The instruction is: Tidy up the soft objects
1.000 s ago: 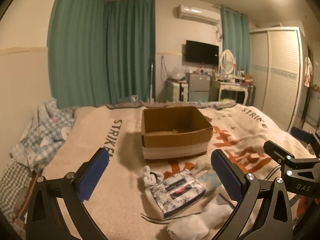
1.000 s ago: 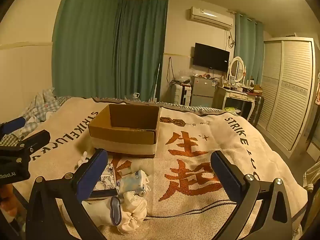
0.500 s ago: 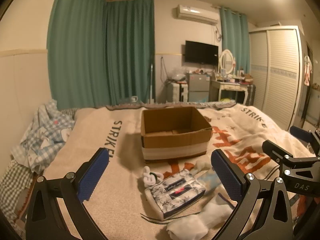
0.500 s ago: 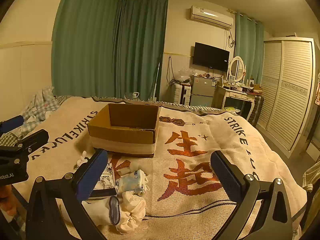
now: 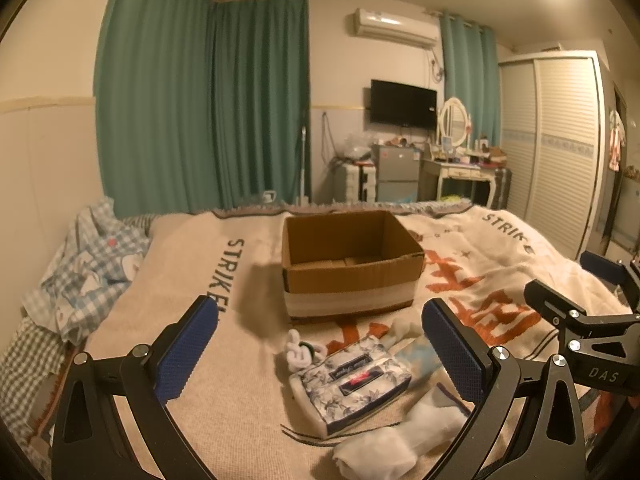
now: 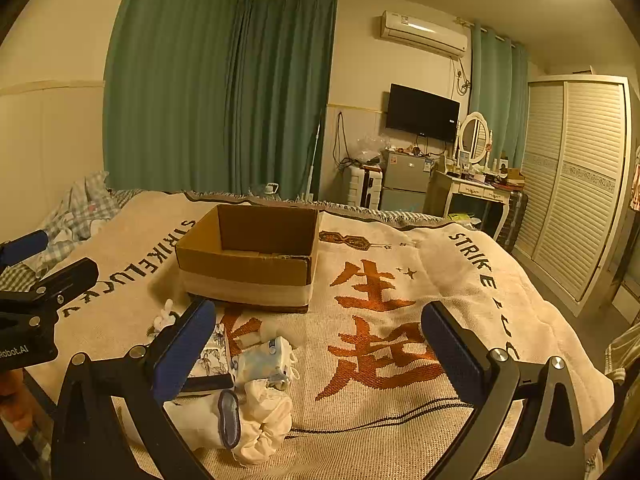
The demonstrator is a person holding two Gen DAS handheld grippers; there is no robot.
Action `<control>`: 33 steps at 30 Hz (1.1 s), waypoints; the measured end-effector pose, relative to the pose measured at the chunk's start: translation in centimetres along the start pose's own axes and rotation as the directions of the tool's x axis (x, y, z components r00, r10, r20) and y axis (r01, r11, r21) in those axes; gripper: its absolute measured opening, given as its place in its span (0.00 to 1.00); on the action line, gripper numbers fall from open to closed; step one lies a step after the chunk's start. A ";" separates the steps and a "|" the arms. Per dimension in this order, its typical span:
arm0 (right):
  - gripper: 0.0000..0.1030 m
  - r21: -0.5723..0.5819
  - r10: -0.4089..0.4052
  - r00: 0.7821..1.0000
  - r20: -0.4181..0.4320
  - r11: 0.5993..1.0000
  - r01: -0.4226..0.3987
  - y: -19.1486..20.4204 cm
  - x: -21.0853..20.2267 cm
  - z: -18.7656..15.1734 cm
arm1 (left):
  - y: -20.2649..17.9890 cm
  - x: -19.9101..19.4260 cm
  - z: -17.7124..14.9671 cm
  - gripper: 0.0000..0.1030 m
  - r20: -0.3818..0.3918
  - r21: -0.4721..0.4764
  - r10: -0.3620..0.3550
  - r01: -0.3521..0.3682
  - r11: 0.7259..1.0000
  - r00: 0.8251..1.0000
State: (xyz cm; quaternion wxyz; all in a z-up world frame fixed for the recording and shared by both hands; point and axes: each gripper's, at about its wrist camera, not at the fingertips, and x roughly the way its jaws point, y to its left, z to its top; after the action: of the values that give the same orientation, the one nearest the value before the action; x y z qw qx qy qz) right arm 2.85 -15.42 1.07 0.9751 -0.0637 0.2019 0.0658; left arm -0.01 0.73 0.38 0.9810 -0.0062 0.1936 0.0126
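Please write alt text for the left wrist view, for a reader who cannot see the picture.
The open left claw hovers empty above a flower-printed soft tissue pack and white crumpled cloths on a beige blanket with orange characters. Behind them stands an open brown cardboard box. The right claw's black frame shows at the right edge.

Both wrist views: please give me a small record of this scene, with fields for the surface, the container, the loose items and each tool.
surface: blanket on a bed
container: cardboard box, open top
loose items: tissue pack, white cloths, small packet, all in front of the box
left tool: open, holding nothing
right tool: open, holding nothing
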 end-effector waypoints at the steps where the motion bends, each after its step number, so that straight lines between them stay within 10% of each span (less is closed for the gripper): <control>1: 1.00 0.000 0.001 1.000 -0.001 1.000 -0.001 0.0 0.0 0.0 | 0.0 0.0 0.0 1.00 0.000 0.000 0.000 0.000 1.000 1.000; 33: 1.00 -0.008 0.000 1.000 -0.006 1.000 0.000 -0.1 0.3 -1.2 | -0.1 -0.1 -0.3 1.00 -0.002 0.003 -0.001 0.001 1.000 1.000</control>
State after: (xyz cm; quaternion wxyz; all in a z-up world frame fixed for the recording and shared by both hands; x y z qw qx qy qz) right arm 2.70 -15.70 -0.13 0.9742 -0.0676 0.2046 0.0665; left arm -0.20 0.67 0.17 0.9808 -0.0048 0.1946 0.0119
